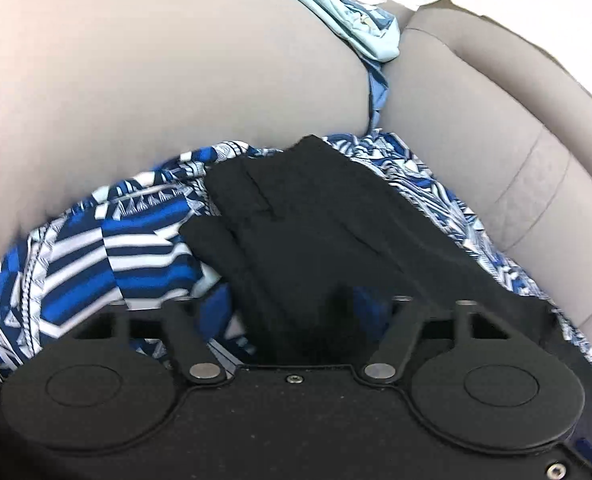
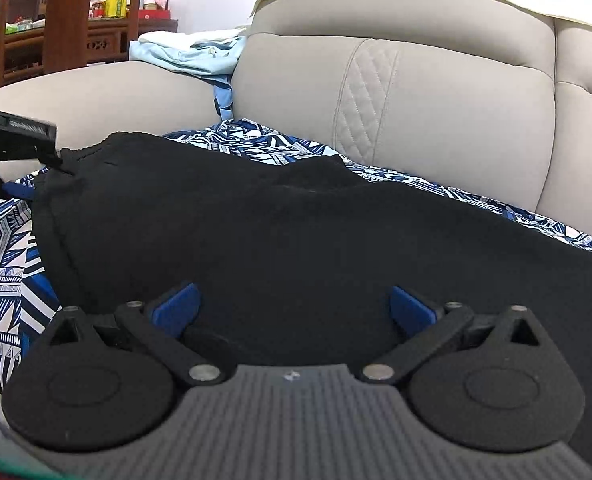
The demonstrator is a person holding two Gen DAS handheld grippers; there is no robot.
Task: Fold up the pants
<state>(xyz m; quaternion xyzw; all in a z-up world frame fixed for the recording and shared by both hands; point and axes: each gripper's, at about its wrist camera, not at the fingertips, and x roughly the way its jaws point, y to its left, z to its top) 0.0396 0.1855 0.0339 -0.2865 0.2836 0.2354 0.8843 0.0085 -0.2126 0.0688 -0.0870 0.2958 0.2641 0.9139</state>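
Observation:
Black pants [image 2: 296, 232] lie on a blue and white patterned cloth [image 2: 8, 280] over the sofa seat. In the left wrist view the pants [image 1: 315, 216] run forward from my left gripper [image 1: 315, 312], whose blue fingers are pressed together on a bunch of the black fabric. In the right wrist view my right gripper [image 2: 294, 308] is open, its blue fingertips [image 2: 176, 308] wide apart and resting low on the pants. The left gripper [image 2: 20, 136] shows at the far left there, holding the pants' edge.
The grey sofa has an armrest [image 1: 156, 80] and a quilted backrest [image 2: 415, 100]. Light blue clothes [image 2: 192, 56] lie on the armrest top. A wooden sideboard [image 2: 96, 36] with bottles stands behind.

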